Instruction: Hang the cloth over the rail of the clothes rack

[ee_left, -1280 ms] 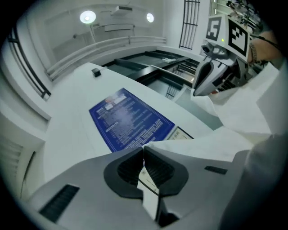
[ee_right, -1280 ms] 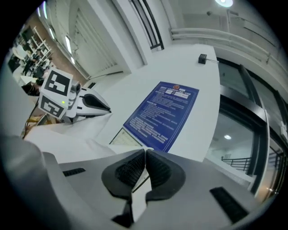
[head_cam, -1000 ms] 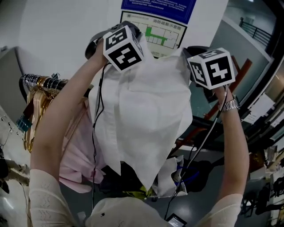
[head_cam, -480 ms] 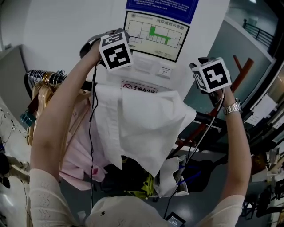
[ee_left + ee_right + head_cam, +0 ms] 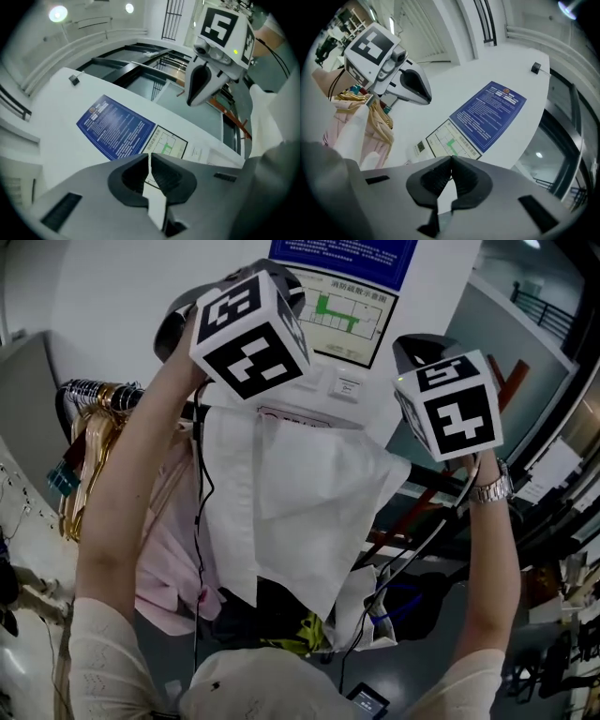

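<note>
The white cloth (image 5: 309, 512) hangs draped over the dark rail (image 5: 192, 412) of the clothes rack, its point hanging down. Both grippers are raised above it and apart from it; their marker cubes, left (image 5: 248, 329) and right (image 5: 450, 409), fill the top of the head view. My left gripper (image 5: 150, 161) has just been closing; a thin slit of wall still shows between its pads and nothing is between them. My right gripper (image 5: 451, 164) has its pads together and empty. An edge of the cloth (image 5: 272, 122) shows at the right of the left gripper view.
Gold hangers (image 5: 89, 456) and a pink garment (image 5: 173, 559) hang on the rail left of the cloth. The white wall behind carries a blue notice (image 5: 342, 251) and a floor plan (image 5: 347, 320). Red-brown bars (image 5: 422, 512) and bags (image 5: 375, 606) lie lower right.
A second ago both grippers held the cloth's top edge up high. They let it go, it dropped over the rail, and both grippers drew back towards the head camera.
</note>
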The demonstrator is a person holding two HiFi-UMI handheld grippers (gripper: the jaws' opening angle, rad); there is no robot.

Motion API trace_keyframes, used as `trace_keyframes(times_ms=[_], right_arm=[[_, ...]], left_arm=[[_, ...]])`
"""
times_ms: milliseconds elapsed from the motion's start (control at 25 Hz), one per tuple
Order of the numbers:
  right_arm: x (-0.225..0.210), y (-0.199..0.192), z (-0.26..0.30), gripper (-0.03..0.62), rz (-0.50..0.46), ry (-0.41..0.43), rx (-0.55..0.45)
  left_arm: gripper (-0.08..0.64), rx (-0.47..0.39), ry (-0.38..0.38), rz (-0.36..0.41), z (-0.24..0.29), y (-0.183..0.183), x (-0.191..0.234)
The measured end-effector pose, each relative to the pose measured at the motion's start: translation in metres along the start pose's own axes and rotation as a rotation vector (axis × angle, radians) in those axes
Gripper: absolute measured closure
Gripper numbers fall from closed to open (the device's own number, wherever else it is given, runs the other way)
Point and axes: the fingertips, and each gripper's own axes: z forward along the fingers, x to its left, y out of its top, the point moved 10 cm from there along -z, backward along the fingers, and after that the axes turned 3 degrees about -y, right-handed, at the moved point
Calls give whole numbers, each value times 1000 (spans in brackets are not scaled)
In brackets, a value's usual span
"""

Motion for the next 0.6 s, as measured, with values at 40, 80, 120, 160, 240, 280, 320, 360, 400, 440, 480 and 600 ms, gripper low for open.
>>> trace_keyframes(times_ms=[40, 80, 120, 160, 240, 280, 320, 360, 400, 440, 480, 600], right_arm=[[4, 5, -7, 575, 2, 8, -4], [8, 8, -14, 575, 11, 24, -9], [10, 11, -21, 575, 23, 38, -16], [12, 13, -29, 575, 35, 45, -26], [14, 15, -47, 575, 53, 45, -51], [16, 15, -56, 575, 62, 46, -64], [19, 15, -65, 575, 74, 50, -76], [24, 14, -74, 575, 88, 57, -88], [29, 13, -83, 575, 103, 64, -102], [36, 12, -92, 575, 116, 71, -116], [42, 10, -100, 575, 128, 77, -132], [64, 2, -122, 575, 150, 105, -154]], left_arm=[[539, -8, 2, -16, -10, 5, -2], [545, -11, -10, -26, -20, 8, -5], [546, -10, -27, -30, -29, 10, -9], [548, -7, -37, -29, -38, 12, -14], [548, -10, -29, -27, -58, 13, -23], [548, -18, -21, -30, -68, 13, -28], [548, -28, -16, -36, -77, 12, -34], [548, -37, -15, -39, -85, 10, -40], [548, -44, -15, -37, -93, 8, -48], [548, -48, -14, -33, -101, 5, -56], [548, -49, -13, -29, -108, 2, -65], [548, -55, -41, -38, -130, -8, -90]])
